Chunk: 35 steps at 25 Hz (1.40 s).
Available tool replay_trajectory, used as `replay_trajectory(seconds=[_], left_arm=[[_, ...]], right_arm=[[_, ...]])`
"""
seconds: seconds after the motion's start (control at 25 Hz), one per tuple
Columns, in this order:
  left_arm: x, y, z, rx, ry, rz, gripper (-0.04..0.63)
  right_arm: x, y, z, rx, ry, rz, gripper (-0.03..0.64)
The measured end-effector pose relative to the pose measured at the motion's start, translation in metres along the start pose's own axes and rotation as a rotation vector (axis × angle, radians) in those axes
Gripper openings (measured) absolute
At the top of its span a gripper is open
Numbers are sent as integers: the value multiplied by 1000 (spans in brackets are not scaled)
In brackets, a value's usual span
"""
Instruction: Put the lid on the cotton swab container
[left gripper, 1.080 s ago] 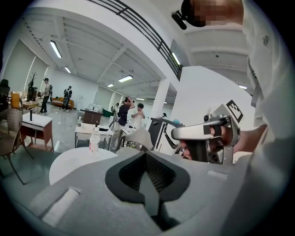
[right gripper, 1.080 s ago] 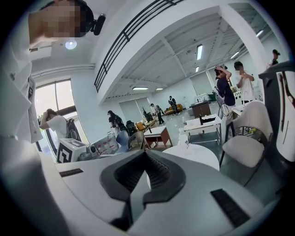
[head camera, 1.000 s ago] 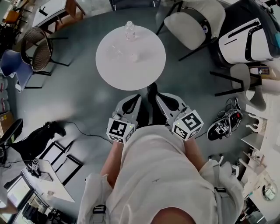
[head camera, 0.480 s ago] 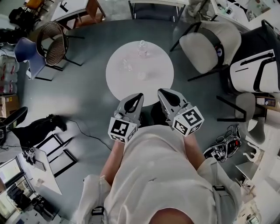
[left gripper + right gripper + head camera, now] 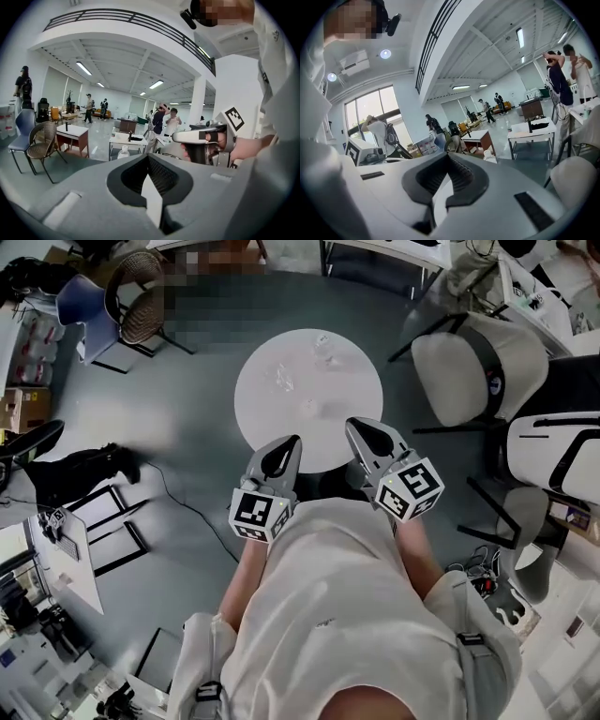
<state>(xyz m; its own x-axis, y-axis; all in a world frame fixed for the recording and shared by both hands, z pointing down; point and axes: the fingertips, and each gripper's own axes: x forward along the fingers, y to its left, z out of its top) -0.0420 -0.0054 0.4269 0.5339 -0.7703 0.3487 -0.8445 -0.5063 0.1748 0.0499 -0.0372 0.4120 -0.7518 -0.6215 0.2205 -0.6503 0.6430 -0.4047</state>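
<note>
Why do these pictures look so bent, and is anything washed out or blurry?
Left gripper view and right gripper view: wide lenses curve the room and blacken the corners; the shut left gripper and right gripper loom large. Head view: the round white table glares, so the small clear items on it barely show.

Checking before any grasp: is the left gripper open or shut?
Shut. The left gripper has its jaws meeting at the tips, with nothing between them.
</note>
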Motion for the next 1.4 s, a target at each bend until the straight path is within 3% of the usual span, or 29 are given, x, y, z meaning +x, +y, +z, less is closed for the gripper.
replay_trajectory(seconds=[0.12, 0.32, 0.8, 1.4], left_arm=[[3, 4, -5, -34, 21, 55, 11], [7, 3, -16, -57, 56, 67, 11], [19, 10, -53, -48, 144, -10, 12], [52, 44, -129, -69, 256, -40, 17]], right_arm=[[4, -6, 0, 1, 21, 26, 5], [7, -13, -7, 28, 41, 40, 5], [7, -9, -28, 37, 85, -19, 5], [16, -15, -42, 33, 182, -90, 5]])
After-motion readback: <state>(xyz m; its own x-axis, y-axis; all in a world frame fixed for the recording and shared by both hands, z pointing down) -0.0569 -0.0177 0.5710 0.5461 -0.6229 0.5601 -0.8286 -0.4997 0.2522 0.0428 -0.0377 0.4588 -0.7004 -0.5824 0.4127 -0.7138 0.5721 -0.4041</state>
